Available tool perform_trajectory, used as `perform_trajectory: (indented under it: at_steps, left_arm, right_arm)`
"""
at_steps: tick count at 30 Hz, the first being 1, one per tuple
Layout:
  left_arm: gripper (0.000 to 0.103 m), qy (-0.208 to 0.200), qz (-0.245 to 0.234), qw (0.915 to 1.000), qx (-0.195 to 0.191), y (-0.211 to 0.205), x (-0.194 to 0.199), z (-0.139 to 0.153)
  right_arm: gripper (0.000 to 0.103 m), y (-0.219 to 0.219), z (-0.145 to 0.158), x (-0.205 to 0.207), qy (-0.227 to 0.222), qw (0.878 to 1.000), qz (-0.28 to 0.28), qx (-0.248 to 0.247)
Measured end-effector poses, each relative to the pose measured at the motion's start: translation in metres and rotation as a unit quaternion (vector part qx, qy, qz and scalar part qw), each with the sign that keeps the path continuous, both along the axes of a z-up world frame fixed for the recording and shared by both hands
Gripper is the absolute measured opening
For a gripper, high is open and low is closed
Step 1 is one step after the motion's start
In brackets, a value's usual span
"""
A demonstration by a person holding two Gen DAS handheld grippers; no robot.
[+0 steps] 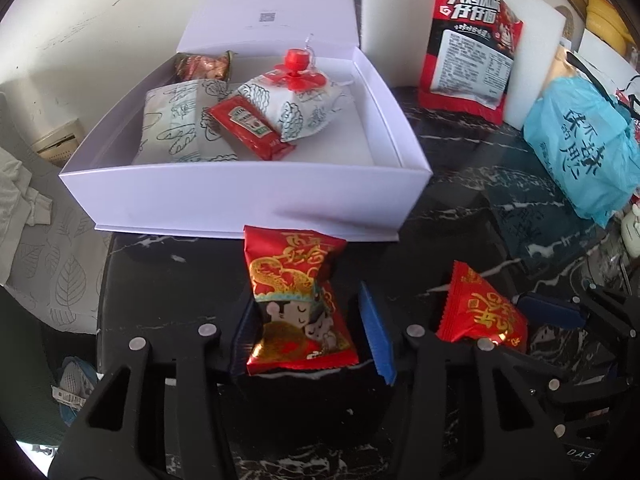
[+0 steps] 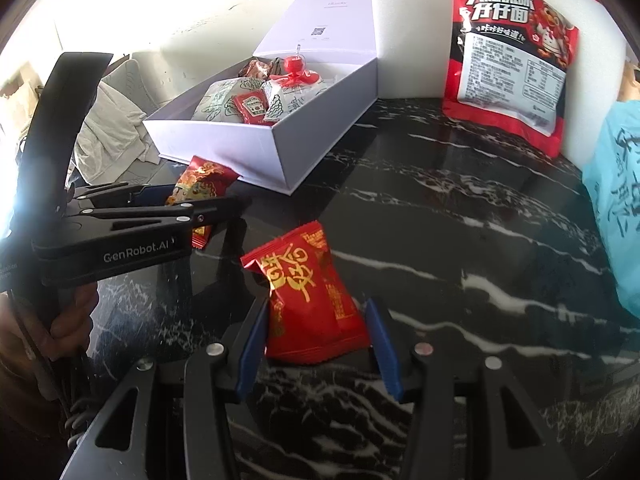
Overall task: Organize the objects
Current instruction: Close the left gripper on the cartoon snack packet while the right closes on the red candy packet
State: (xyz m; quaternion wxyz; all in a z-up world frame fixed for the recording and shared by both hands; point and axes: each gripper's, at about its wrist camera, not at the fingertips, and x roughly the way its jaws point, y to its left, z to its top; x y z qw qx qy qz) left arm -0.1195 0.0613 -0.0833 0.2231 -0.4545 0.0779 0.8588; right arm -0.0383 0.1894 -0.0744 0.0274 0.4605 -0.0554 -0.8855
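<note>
Pinching one shiny red snack packet [image 1: 300, 304] in my left fingers [image 1: 244, 332] and another red packet [image 2: 310, 300] in my right fingers [image 2: 252, 348], I hold both low over the black marble table [image 2: 460, 240]. Slippery wrappers could slide out if my squeeze is weak. The open white box [image 1: 248, 196] ahead holds a ketchup packet [image 1: 248, 128] and white printed pouches [image 1: 172, 124].

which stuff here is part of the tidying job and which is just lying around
In the job:
- cartoon snack packet, in left tool
- red snack packet, in right tool
- white box

Lying about:
- noodle bag
- blue bag
</note>
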Motion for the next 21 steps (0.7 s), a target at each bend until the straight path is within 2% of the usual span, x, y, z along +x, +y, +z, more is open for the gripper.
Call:
perform_trajectory:
  at_steps: [7, 10, 12, 13, 15, 17, 21]
  left_arm:
    - [0.047, -0.015, -0.048, 0.9987, 0.0, 0.003, 0.018, 0.002]
    - [0.047, -0.017, -0.049, 0.9987, -0.001, -0.001, 0.023, 0.004]
    - [0.047, -0.011, -0.041, 0.9991, 0.001, -0.005, 0.023, 0.007]
    - [0.048, -0.008, -0.038, 0.9992, 0.001, -0.006, 0.023, 0.009]
    - [0.05, 0.002, -0.032, 0.9995, 0.003, -0.007, 0.023, 0.013]
    - [0.063, 0.008, -0.026, 0.9996, 0.007, -0.009, 0.02, 0.016]
    - [0.067, 0.013, -0.014, 0.9998, 0.004, -0.01, 0.014, 0.015]
  right_arm:
    - [0.05, -0.007, 0.002, 0.013, -0.01, 1.0, 0.009, -0.01]
    - [0.051, -0.011, 0.002, 0.017, -0.011, 1.0, 0.015, -0.007]
    - [0.054, -0.011, 0.001, 0.018, -0.008, 1.0, 0.015, -0.008]
    - [0.059, -0.011, 0.0, 0.018, -0.009, 1.0, 0.013, -0.007]
    - [0.06, -0.011, 0.0, 0.018, -0.007, 1.0, 0.008, -0.011]
    - [0.062, -0.011, 0.002, 0.018, 0.0, 1.0, 0.011, -0.016]
    - [0.063, -0.014, 0.004, 0.016, 0.013, 1.0, 0.016, -0.002]
